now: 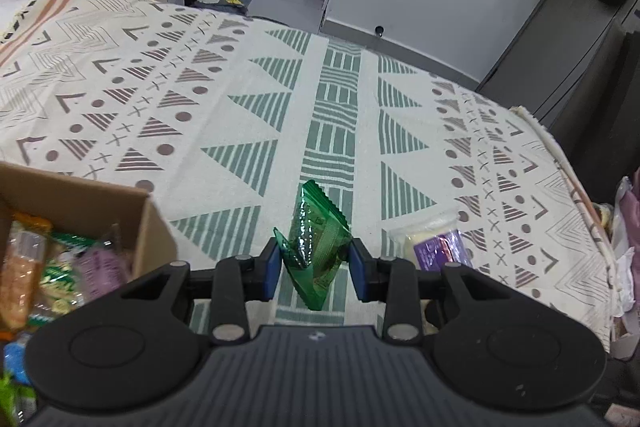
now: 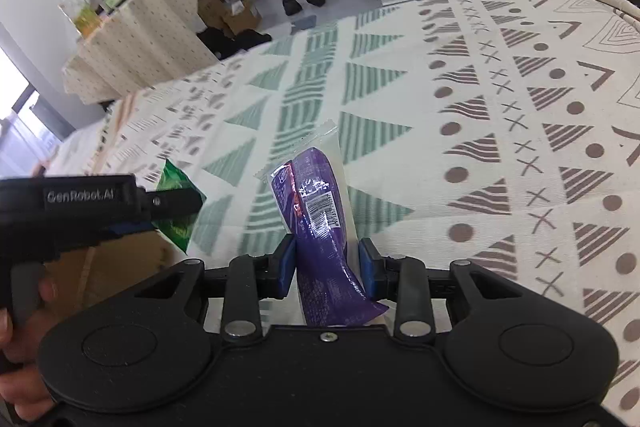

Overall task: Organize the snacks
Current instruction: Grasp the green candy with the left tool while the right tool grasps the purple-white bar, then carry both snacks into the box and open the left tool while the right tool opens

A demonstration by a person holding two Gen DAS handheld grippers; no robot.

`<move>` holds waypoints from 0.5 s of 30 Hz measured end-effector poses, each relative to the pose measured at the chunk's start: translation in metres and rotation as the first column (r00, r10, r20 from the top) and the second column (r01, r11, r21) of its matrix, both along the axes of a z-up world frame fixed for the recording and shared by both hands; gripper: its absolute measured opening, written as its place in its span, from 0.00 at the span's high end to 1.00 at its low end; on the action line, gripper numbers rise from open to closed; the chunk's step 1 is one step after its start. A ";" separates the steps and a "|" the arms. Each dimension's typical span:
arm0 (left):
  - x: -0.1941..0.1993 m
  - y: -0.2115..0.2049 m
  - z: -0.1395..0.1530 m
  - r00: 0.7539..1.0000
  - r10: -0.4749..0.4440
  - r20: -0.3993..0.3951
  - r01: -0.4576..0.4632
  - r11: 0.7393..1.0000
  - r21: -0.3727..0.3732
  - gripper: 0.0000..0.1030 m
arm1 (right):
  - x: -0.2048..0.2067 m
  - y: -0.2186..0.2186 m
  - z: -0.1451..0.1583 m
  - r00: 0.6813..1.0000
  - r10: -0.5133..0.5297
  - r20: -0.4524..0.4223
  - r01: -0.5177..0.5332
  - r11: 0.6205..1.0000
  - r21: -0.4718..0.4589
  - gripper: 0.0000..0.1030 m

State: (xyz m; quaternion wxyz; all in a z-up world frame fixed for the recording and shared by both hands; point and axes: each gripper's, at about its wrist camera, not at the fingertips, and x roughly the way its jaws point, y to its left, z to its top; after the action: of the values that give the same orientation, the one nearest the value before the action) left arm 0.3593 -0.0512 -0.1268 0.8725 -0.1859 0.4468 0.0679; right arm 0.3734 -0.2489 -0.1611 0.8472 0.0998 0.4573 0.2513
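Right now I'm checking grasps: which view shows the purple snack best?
The right wrist view: the purple snack fills the centre between the fingers. The left wrist view shows only part of it, at the side.

The left gripper [image 1: 315, 265] is held out level, its 2 blue-padded fingers [image 1: 273, 271] pressed in against a green snack packet [image 1: 318, 239] so that the packet stands pinched and crumpled between them. Seen from the right wrist view, that same left gripper [image 2: 160, 215] reaches in from the left, with a hand [image 2: 18, 331] wrapped around its grip and a finger on the trigger. The right gripper [image 2: 327, 269] points forward beside it, its 2 blue fingers [image 2: 368, 271] closed on a purple snack packet [image 2: 316, 219] that sticks out ahead of them.
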 end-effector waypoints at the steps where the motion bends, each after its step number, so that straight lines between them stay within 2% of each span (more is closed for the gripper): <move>1: -0.004 0.002 0.004 1.000 0.004 0.004 -0.004 1.000 -0.004 0.66 | -0.002 0.001 0.003 1.000 0.000 0.006 0.000 1.000 0.003 0.69; 15: -0.062 0.028 0.049 0.997 0.048 0.056 -0.048 0.999 -0.004 0.66 | -0.037 0.011 0.041 0.998 -0.018 0.068 0.015 0.999 0.039 0.68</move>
State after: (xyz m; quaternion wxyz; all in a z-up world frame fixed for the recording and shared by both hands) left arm 0.2968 -0.0228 -0.0778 0.8825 -0.1998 0.4176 0.0830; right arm 0.3360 -0.2378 -0.1202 0.8623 0.1113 0.4225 0.2562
